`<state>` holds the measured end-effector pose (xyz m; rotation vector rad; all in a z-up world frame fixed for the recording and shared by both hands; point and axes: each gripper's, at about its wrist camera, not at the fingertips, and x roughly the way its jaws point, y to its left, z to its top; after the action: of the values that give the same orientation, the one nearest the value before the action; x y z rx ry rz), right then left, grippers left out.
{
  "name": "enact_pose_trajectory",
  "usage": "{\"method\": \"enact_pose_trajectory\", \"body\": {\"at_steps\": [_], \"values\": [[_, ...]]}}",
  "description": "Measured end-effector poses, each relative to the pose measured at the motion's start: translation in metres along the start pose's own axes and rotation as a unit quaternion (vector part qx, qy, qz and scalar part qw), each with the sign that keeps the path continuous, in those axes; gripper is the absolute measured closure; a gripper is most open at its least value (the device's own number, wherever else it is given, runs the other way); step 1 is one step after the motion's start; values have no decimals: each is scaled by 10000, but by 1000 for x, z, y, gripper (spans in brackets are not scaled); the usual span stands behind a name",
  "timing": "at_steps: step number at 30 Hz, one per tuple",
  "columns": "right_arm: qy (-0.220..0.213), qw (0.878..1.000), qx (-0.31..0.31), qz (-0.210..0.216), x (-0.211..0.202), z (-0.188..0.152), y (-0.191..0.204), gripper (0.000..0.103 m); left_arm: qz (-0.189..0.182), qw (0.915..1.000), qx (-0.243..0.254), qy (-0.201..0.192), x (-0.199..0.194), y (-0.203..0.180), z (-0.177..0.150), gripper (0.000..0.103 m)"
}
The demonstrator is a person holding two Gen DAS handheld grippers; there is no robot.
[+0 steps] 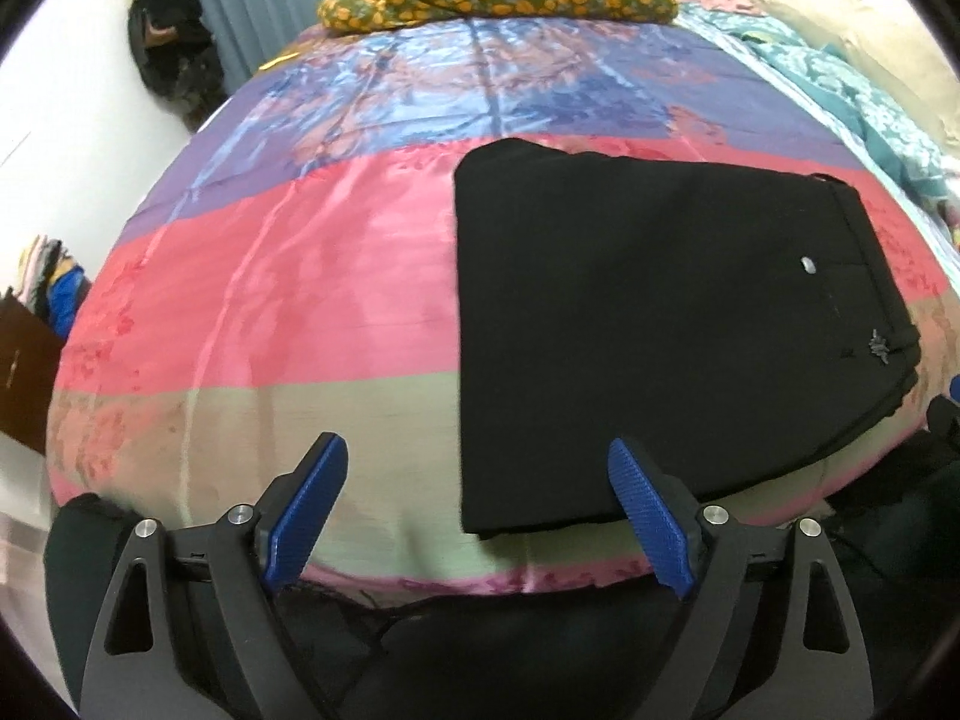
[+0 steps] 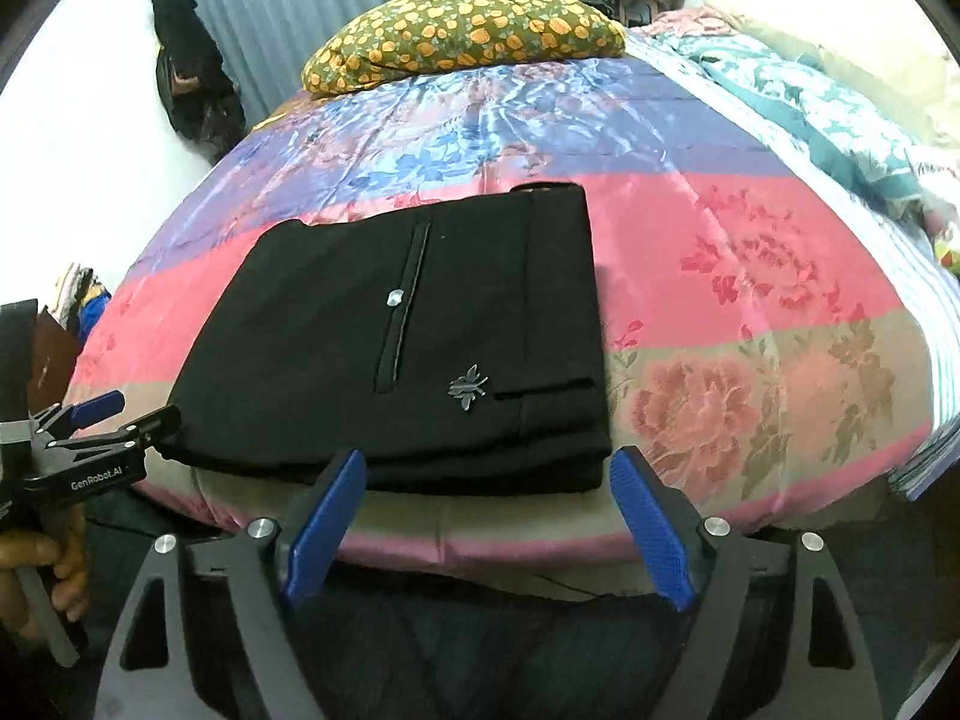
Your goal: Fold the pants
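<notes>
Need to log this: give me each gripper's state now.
Left gripper: open, holding nothing.
Right gripper: open, holding nothing; the folded pants lie free on the bed.

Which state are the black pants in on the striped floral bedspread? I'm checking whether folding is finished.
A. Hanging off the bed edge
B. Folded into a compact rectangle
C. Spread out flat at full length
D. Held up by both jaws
B: the black pants lie as a neat layered rectangle on the striped floral bedspread, both grippers open and clear of them.

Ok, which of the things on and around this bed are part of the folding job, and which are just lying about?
Job:
- pants, black, folded on the bedspread
- left gripper, open, holding nothing
- right gripper, open, holding nothing

Lying about:
- floral pillow at the bed's far end
- teal blanket on the right side
- dark bag against the wall
</notes>
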<state>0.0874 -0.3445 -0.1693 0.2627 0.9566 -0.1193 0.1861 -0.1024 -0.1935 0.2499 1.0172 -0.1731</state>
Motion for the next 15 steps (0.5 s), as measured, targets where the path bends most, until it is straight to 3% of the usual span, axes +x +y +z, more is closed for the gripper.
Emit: {"method": "enact_pose_trajectory", "body": {"at_steps": [10, 12, 15], "values": [[-113, 9997, 128, 181, 3, 2, 0, 20, 16, 10000, 68, 22, 1, 8, 2, 13], [-98, 9988, 192, 450, 4, 12, -11, 20, -241, 9997, 16, 60, 6, 23, 9, 11], [-231, 9954, 610, 702, 9, 36, -53, 15, -1053, 9929, -458, 305, 28, 58, 24, 9]]}}
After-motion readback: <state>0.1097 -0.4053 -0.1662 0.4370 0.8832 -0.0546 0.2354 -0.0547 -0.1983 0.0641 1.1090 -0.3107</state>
